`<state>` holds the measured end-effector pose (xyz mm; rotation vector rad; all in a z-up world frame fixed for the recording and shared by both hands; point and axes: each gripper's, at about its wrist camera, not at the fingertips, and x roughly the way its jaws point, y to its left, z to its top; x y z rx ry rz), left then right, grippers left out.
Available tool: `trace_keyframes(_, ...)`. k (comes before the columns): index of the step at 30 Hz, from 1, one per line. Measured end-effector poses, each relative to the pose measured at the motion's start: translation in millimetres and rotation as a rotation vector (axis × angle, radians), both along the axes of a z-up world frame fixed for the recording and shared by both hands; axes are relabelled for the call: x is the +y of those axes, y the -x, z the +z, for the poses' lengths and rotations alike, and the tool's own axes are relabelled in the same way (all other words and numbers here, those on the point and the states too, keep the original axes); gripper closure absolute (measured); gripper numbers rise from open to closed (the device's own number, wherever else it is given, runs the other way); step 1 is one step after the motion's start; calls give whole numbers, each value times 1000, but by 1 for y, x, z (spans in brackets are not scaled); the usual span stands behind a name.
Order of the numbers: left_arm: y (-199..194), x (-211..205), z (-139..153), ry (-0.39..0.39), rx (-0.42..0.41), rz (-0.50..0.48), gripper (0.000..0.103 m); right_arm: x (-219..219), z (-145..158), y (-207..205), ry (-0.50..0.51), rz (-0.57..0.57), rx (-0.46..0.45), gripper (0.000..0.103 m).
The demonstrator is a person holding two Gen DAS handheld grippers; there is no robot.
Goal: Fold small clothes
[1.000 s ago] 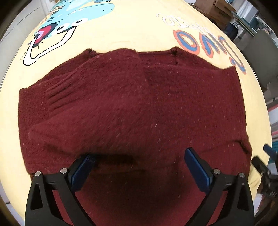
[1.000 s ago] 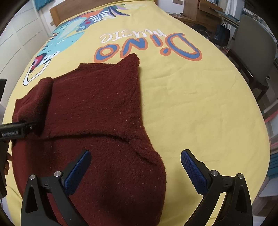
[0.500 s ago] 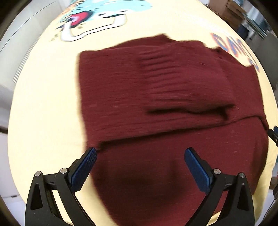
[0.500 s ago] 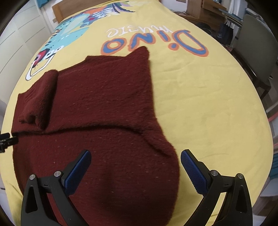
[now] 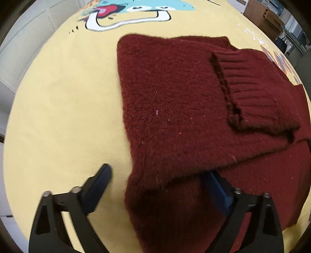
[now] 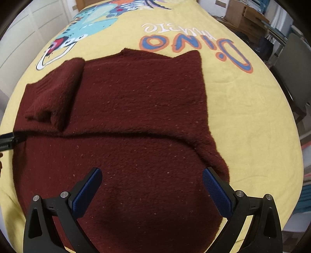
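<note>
A dark red knitted sweater (image 5: 184, 109) lies on a yellow dinosaur-print bedsheet (image 5: 64, 109), with a sleeve folded over its body and a ribbed cuff (image 5: 258, 97) on top. My left gripper (image 5: 159, 181) is open at the sweater's left edge; its right finger (image 5: 217, 186) sits under a folded layer, its left finger on the sheet. In the right wrist view the sweater (image 6: 136, 109) fills the middle. My right gripper (image 6: 153, 184) is open and empty above its near part. The left gripper's tip (image 6: 7, 139) shows at the sweater's left edge.
The yellow sheet (image 6: 252, 120) carries a "Dino" print (image 6: 196, 42) beyond the sweater. A grey chair (image 6: 293, 66) and cardboard boxes (image 6: 245, 15) stand to the right of the bed. White cabinet doors (image 5: 25, 33) are on the left.
My left gripper has moved left to the sweater's left edge, and its right finger has slid under a fold. My right gripper has moved forward over the sweater.
</note>
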<state>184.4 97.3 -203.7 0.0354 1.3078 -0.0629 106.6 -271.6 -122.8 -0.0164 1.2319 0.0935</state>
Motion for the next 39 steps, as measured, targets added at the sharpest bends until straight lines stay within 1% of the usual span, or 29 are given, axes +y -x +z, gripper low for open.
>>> trace_keyframes(2,0,2,-4,19,3,0,21,8,2,-2,9,13,-2,0)
trace_keyframes(5,0,3,-4,48,-9,-5,26,26,8,-9,26,50,-17,0)
trace_keyframes(7,1,6,-3,69,-21,-6,39,41,14,-15,34,80,-29,0)
trace_keyframes(8,2,8,-2,74,-25,-10,42,49,16,-18,37,93,-35,0)
trace_keyframes(10,2,10,0,82,-27,-18,57,68,23,-25,41,129,-51,0)
trace_keyframes(11,2,11,1,89,-26,-24,63,77,27,-29,41,147,-59,0)
trace_keyframes(12,3,12,3,109,-22,-30,77,90,32,-33,42,169,-72,0)
trace_keyframes(13,4,14,6,123,-19,-33,83,99,36,-37,43,185,-82,0)
trace_keyframes(15,3,12,10,124,-19,-42,85,123,42,-43,40,233,-102,0)
trace_keyframes(18,4,10,11,115,-23,-64,85,158,45,-51,49,303,-121,0)
trace_keyframes(21,2,10,8,133,-16,-55,85,196,42,-57,54,392,-124,0)
trace_keyframes(24,5,15,6,139,-20,-51,85,226,31,-67,60,467,-91,1)
trace_keyframes(29,8,11,6,130,-24,-64,85,265,8,-83,149,558,-61,1)
trace_keyframes(30,6,11,6,134,-23,-63,85,271,4,-85,163,572,-57,0)
trace_keyframes(31,5,28,10,137,-22,-63,85,275,-1,-88,181,586,-49,1)
trace_keyframes(33,8,26,7,136,-23,-67,85,281,-8,-92,203,603,-38,1)
trace_keyframes(36,8,27,6,137,-22,-65,85,284,-22,-99,203,605,-3,1)
trace_keyframes(38,8,26,6,134,-21,-66,85,284,-29,-104,190,603,17,9)
trace_keyframes(39,8,26,6,131,-21,-68,85,283,-31,-107,188,599,19,11)
